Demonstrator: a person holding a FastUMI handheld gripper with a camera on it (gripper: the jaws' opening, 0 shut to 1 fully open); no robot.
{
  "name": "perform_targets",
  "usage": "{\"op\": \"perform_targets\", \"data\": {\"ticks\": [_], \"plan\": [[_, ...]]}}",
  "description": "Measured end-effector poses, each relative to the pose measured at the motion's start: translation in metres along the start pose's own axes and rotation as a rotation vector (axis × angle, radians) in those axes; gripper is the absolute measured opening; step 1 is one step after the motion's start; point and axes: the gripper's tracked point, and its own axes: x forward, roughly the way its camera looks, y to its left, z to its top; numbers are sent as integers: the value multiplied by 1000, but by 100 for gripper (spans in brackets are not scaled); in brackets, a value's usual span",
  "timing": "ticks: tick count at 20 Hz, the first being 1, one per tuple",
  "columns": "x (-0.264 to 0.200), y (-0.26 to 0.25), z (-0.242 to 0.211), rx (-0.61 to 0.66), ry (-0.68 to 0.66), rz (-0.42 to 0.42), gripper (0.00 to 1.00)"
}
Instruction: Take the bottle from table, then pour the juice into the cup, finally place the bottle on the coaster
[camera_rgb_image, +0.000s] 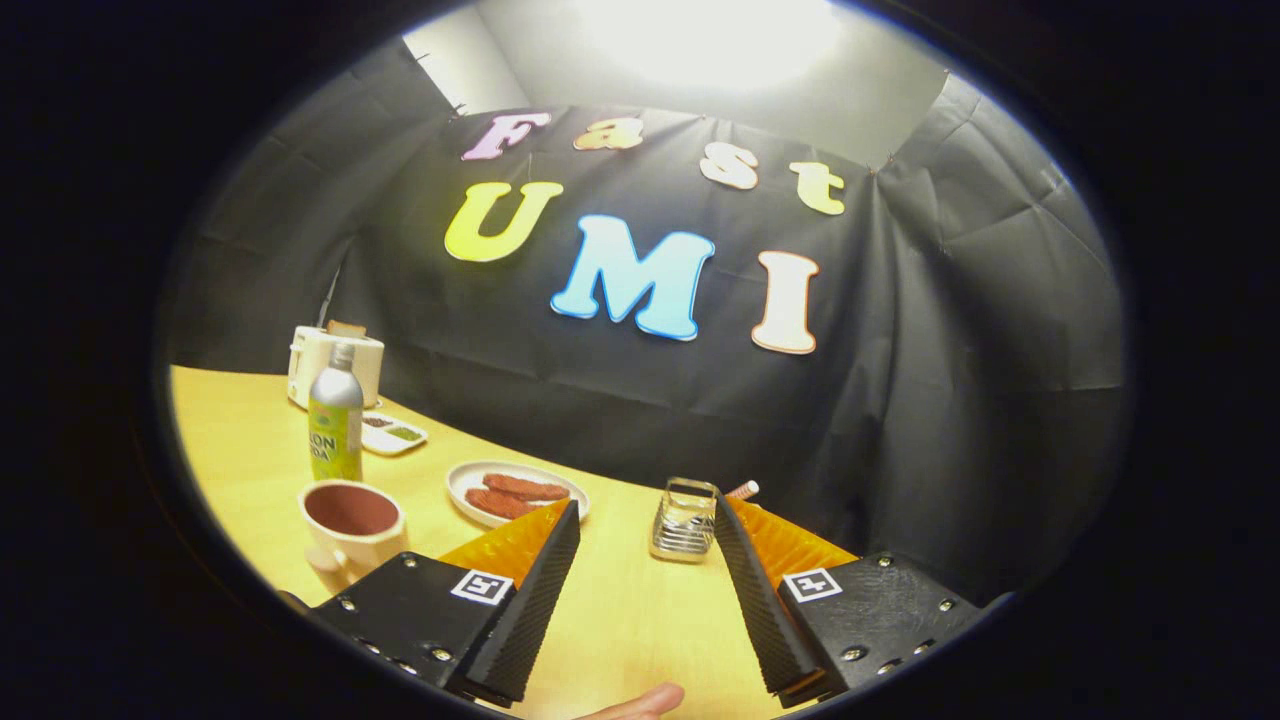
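While tool hangs released, fingers spread over yellow wooden counter, grasping nothing, silver-green metal bottle stands upright just behind cream ceramic cup of dark juice, both well left of fingers.

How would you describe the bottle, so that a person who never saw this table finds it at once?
On the yellow wooden table, look well off to the left of the open gripper, whose jaws hold nothing. Between the white toaster and the cup stands the bottle. It alone is tall, slim and silver, with a green label.
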Motion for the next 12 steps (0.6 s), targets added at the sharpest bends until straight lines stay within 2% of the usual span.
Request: {"op": "perform_targets", "data": {"ticks": [4,7,10,12], "plan": [[0,-33,-26,85,-14,-13,83],[1,-42,-55,117,48,-21,83],[-5,-45,-69,115,108,-21,83],[-11,-46,-66,148,99,-12,83]]}}
